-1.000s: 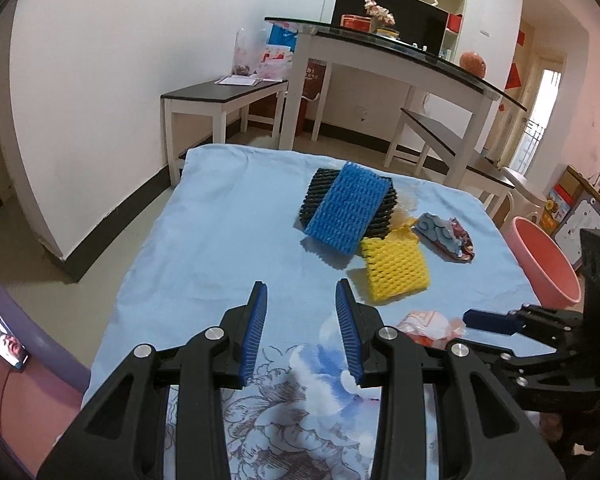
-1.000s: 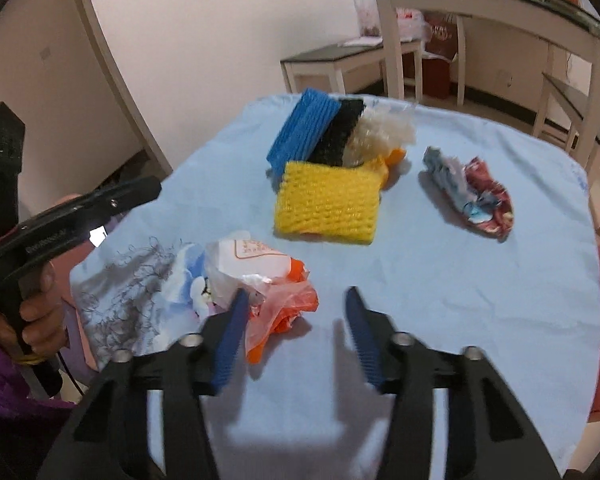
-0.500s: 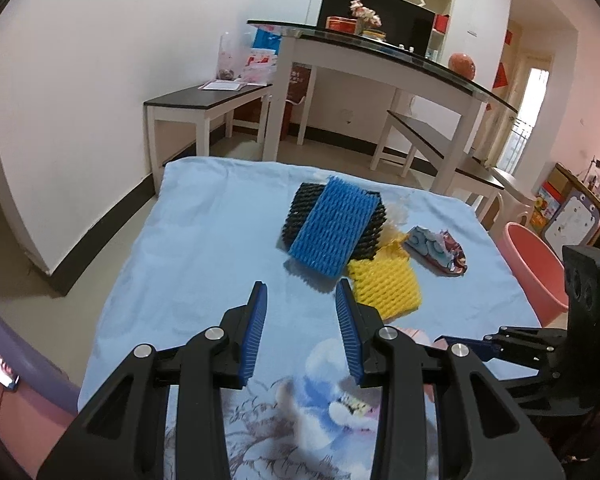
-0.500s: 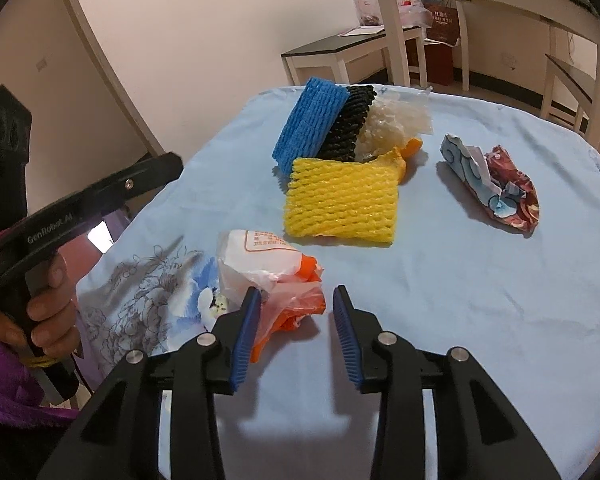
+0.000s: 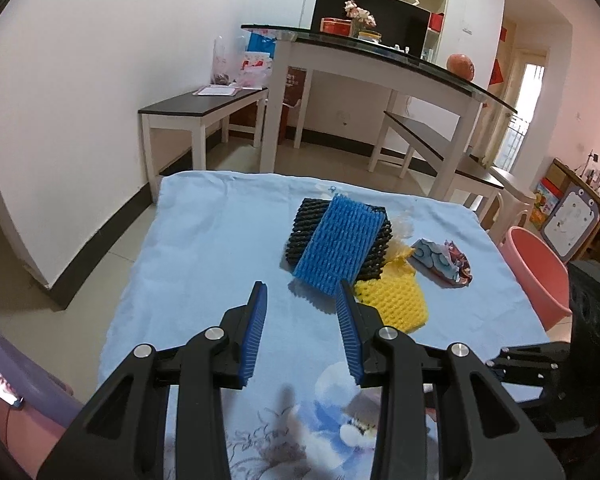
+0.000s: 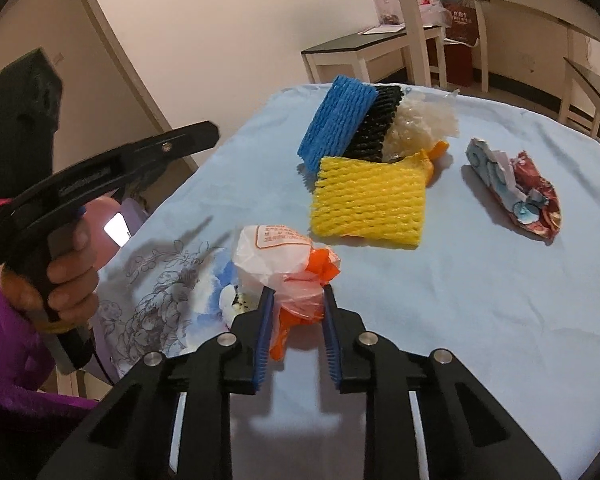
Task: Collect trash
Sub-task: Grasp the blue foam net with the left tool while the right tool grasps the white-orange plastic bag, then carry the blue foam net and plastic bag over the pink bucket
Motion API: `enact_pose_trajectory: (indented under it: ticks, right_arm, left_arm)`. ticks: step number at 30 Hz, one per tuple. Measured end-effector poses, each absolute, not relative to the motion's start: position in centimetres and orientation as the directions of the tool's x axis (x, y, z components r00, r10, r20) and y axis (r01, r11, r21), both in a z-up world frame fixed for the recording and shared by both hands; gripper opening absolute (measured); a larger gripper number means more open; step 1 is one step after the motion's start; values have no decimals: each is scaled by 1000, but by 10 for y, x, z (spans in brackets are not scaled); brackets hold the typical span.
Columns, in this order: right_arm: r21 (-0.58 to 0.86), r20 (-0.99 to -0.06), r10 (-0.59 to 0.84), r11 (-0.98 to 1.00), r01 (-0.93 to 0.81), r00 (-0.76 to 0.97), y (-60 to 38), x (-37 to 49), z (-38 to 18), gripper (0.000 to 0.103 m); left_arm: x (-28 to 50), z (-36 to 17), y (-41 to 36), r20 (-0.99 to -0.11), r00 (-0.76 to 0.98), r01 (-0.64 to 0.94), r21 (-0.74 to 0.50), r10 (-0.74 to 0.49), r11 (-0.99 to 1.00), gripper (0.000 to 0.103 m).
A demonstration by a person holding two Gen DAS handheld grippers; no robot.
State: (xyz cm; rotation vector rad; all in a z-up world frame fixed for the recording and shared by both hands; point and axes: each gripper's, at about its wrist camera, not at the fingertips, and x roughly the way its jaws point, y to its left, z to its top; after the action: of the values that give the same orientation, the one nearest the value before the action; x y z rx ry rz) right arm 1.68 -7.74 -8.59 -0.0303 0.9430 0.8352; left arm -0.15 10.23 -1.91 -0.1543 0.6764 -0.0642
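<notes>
Trash in the claw: a crumpled white-and-orange plastic bag [image 6: 290,276] lies on the blue cloth [image 6: 480,320] at the near edge, right between the right gripper's [image 6: 296,300] blue pads.
Right gripper: jaws narrowing on the bag; both pads [image 6: 265,332] sit against the crinkled plastic, which bulges out past the tips.
Left gripper: [image 5: 300,300] jaws about half apart, nothing between them, hovering over bare cloth short of the foam nets; a hand [image 6: 66,276] in a purple sleeve grips its handle.
Just beyond the bag: a yellow foam net [image 6: 368,208], flat on the cloth.
Behind that: a blue foam net [image 6: 336,120] lying over a black one [image 6: 378,124], with clear crumpled film [image 6: 422,124] beside them.
Off to the right: a wad of patterned paper [image 6: 516,192], apart from the nets.
Past the table edge: a pink basin [image 5: 540,272] on the floor.
</notes>
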Motion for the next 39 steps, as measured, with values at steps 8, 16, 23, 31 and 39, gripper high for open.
enact_pose_trajectory:
  ticks: [8, 16, 23, 31, 39]
  right_arm:
    - [312, -686, 609, 740, -596, 397, -112, 12, -62, 22]
    - [317, -674, 570, 798, -513, 471, -147, 18, -48, 22]
    - [307, -679, 539, 826, -473, 499, -156, 17, -45, 22]
    - [281, -665, 520, 839, -466, 535, -152, 15, -41, 22]
    - [271, -627, 502, 858, -436, 596, -167, 9, -30, 22]
  left_arm:
    - [50, -30, 95, -663, 723, 100, -176, -194, 979, 36]
    - [100, -56, 108, -727, 636, 101, -256, -260, 961, 36]
    - [99, -62, 102, -711, 623, 157, -295, -327, 942, 36]
    - [72, -44, 85, -693, 663, 175, -226, -285, 958, 7]
    - [36, -4, 78, -612, 737, 169, -243, -287, 955, 7]
